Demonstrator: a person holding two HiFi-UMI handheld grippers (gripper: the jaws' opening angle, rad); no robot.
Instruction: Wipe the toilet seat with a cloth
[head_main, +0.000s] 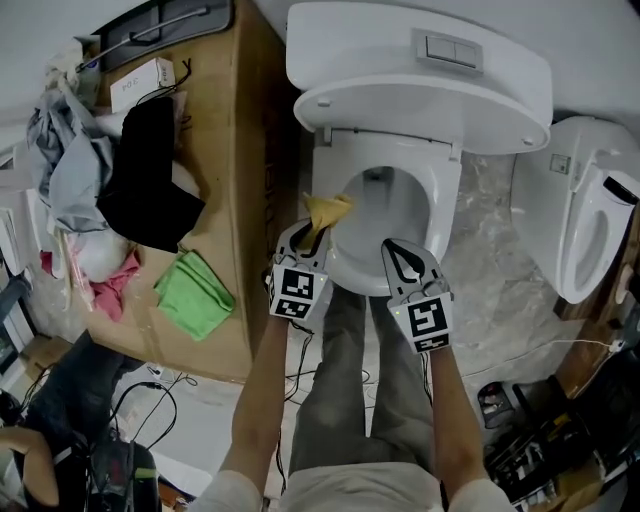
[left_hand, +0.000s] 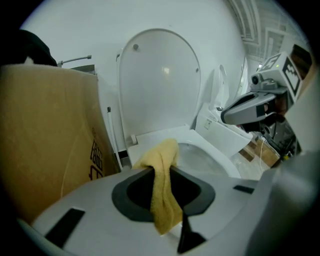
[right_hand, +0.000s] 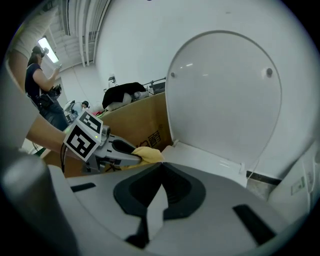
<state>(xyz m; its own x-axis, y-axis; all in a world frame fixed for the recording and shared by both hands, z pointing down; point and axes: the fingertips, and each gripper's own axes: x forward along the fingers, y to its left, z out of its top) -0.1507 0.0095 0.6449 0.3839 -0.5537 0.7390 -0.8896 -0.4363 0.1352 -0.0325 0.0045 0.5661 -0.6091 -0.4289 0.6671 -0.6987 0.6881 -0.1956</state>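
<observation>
The white toilet seat (head_main: 446, 205) lies down, with the lid (head_main: 420, 105) raised against the tank. My left gripper (head_main: 310, 236) hovers at the seat's left front rim, shut on a yellow cloth (head_main: 328, 209) that bunches past its tips onto the rim. In the left gripper view the yellow cloth (left_hand: 163, 185) hangs between the jaws, in front of the seat (left_hand: 216, 152). My right gripper (head_main: 400, 256) is at the seat's front edge, shut and holding nothing. In the right gripper view its jaws meet in front of the seat (right_hand: 210, 159); the left gripper (right_hand: 120, 153) and cloth (right_hand: 148, 152) show at left.
A large cardboard box (head_main: 236, 150) stands tight against the toilet's left side, carrying a black garment (head_main: 150, 185), a green cloth (head_main: 195, 293) and other clothes. A second toilet (head_main: 590, 225) stands at right. Cables lie on the floor by the person's legs. A person (right_hand: 42, 90) stands far off.
</observation>
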